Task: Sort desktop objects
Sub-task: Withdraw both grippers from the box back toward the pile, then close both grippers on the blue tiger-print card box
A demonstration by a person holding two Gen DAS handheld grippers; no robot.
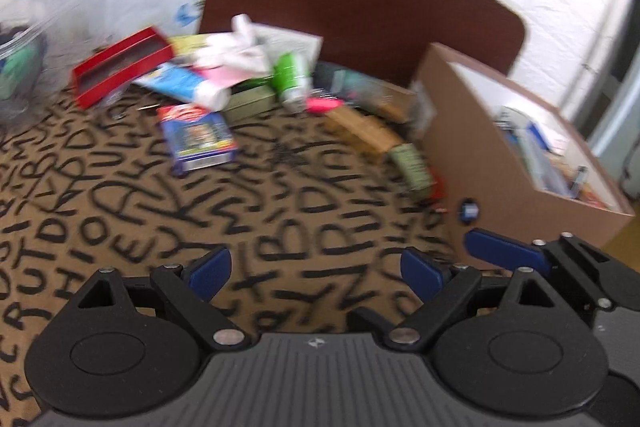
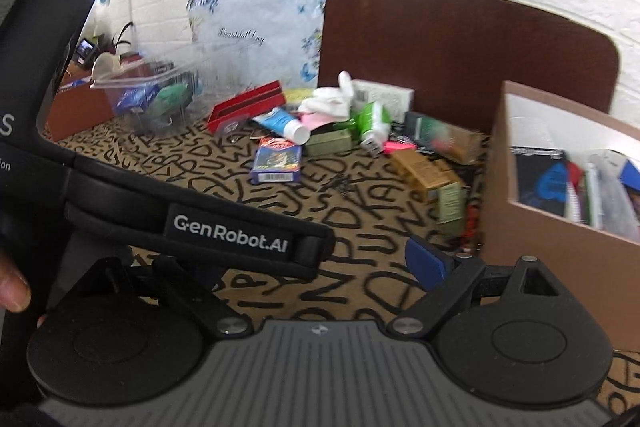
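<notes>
Both my left gripper [image 1: 316, 273] fingers [image 1: 210, 273] stand spread over the lettered desk [image 1: 280, 227], nothing between them; the clutter pile [image 1: 248, 75] lies at twelve o'clock, the cardboard box [image 1: 472, 155] at two. Right gripper [image 2: 316, 263] view: fingers [image 2: 426, 263] spread too (left one hidden), blue card box [image 2: 276, 161] at twelve.

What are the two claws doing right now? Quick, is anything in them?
Left claw: open, holding nothing.
Right claw: open, nothing between its fingers; the left one partly hides it.
</notes>
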